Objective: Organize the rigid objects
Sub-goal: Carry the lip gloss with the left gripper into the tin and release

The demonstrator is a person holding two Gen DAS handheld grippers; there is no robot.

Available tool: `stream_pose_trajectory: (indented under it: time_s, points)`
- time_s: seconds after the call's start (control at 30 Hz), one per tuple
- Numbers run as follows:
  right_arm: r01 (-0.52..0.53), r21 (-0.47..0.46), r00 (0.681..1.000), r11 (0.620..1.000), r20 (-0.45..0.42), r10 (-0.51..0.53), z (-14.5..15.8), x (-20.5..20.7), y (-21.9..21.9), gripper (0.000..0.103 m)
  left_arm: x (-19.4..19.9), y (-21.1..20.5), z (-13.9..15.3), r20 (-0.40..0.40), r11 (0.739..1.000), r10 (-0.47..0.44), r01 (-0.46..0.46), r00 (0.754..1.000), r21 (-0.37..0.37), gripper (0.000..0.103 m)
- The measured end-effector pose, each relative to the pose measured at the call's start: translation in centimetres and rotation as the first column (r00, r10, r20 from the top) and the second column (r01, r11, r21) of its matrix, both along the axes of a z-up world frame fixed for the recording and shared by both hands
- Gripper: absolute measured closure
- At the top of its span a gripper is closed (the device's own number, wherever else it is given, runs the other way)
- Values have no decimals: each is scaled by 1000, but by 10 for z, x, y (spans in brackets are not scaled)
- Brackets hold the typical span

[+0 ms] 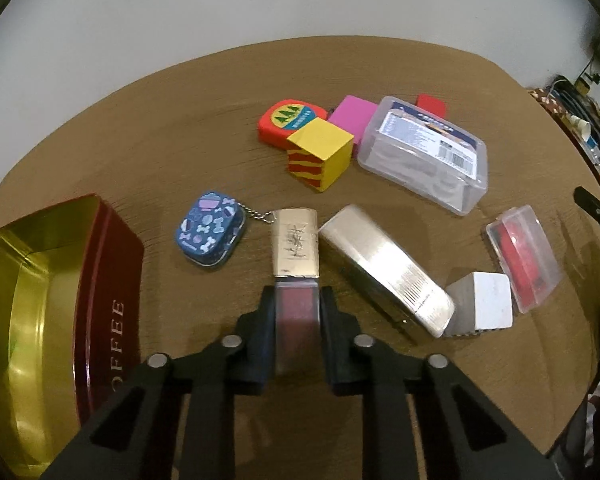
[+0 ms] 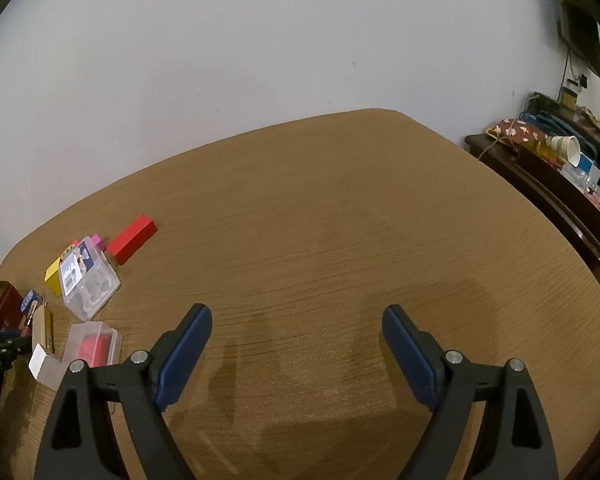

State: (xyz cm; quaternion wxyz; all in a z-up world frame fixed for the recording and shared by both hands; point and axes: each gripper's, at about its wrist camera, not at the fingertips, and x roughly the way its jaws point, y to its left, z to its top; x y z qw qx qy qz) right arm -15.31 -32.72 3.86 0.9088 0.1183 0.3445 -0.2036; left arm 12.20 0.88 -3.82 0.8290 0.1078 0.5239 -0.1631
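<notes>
Slippage is the risk — the lip gloss [image 1: 296, 276] is clamped by the left claw [image 1: 296, 304] at its smooth base only, over the surface [image 1: 380, 64] beside the coffee tin [image 1: 112, 280]; the right claw [image 2: 296, 344] is held apart, empty.

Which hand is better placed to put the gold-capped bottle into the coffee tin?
Left. The left gripper already has its fingers closed on the gold-capped bottle, and the coffee tin is beside it. The right gripper is open over bare table.

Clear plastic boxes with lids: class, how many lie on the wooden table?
2. The large clear plastic box with a printed label lies at the far right, beside the pink block. The small clear plastic box holding something red lies nearer, beside the white block. Others may be hidden.
</notes>
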Motion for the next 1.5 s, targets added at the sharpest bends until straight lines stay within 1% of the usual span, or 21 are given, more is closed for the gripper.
stream_pose_trajectory:
  time_s: [0.07, 0.2, 0.3, 0.33, 0.43, 0.57, 0.6, 0.67, 0.7, 0.8, 0.87, 0.9, 0.97, 1.07, 1.13, 1.17, 1.27, 1.37, 1.4, 1.47, 1.5]
  points:
    - [4, 9, 1000, 1000, 2, -4, 0, 1, -2, 13, -1, 3, 1, 6, 1000, -7, 7, 1000, 3, 85]
    - [0, 32, 1000, 999, 1, 0, -1, 2, -5, 13, -21, -2, 3, 20, 1000, 7, -7, 1000, 2, 86]
    - [4, 33, 1000, 999, -5, -4, -2, 3, -4, 13, -28, 0, 14, 46, 999, 32, -33, 998, 6, 85]
    - [4, 31, 1000, 999, -7, -4, -2, 2, -4, 13, -38, 5, 22, 56, 999, 43, -43, 998, 0, 85]
    - [9, 16, 1000, 1000, -15, -9, -2, 4, 0, 13, -45, 12, 45, 83, 995, 101, -100, 991, -14, 85]
    - [12, -13, 999, 1000, -40, -13, -4, 8, 5, 13, -45, 47, 76, 100, 982, 188, -186, 977, -23, 85]
    - [13, -19, 999, 1000, -49, -14, -4, 9, 6, 13, -48, 56, 79, 108, 978, 208, -207, 972, -13, 85]
    - [10, -29, 998, 1000, -66, -12, -6, 12, 9, 13, -47, 74, 85, 136, 967, 247, -253, 960, 34, 85]
    - [6, -30, 998, 1000, -70, -8, -6, 12, 9, 13, -42, 84, 86, 132, 963, 258, -266, 957, 50, 85]
    - [2, -36, 997, 999, -81, -5, -7, 13, 12, 13, -24, 113, 81, 111, 942, 310, -321, 944, 95, 85]
    - [-3, -35, 996, 999, -89, 0, -7, 13, 11, 13, -10, 129, 71, 85, 936, 324, -332, 942, 114, 85]
    - [-5, -36, 996, 999, -92, 2, -7, 13, 11, 13, -3, 135, 67, 88, 930, 335, -344, 938, 128, 85]
    - [-7, -39, 995, 999, -98, 3, -7, 14, 12, 13, 15, 143, 55, 72, 926, 340, -347, 938, 148, 85]
    - [-11, -44, 993, 999, -114, 6, -8, 15, 13, 13, 35, 156, 41, 51, 915, 366, -369, 929, 166, 85]
    - [-14, -52, 992, 999, -123, 8, -9, 17, 14, 13, 46, 159, 28, 18, 912, 375, -372, 927, 172, 85]
    - [-18, -55, 992, 998, -128, 11, -9, 18, 15, 13, 51, 163, 21, 10, 905, 388, -384, 921, 184, 85]
    - [-23, -62, 990, 998, -141, 14, -10, 21, 17, 13, 63, 171, 8, 3, 897, 408, -401, 913, 185, 85]
    - [-26, -69, 989, 997, -150, 15, -11, 22, 19, 13, 65, 179, 6, 39, 883, 421, -420, 906, 210, 85]
    - [-27, -73, 988, 997, -154, 16, -11, 22, 20, 13, 65, 179, 7, 48, 881, 422, -422, 905, 215, 81]
    - [-29, -79, 987, 996, -159, 17, -12, 23, 22, 13, 66, 179, 6, 46, 876, 430, -429, 902, 222, 78]
    - [-31, -81, 987, 996, -161, 18, -12, 23, 23, 13, 61, 173, 7, 46, 873, 432, -431, 901, 228, 71]
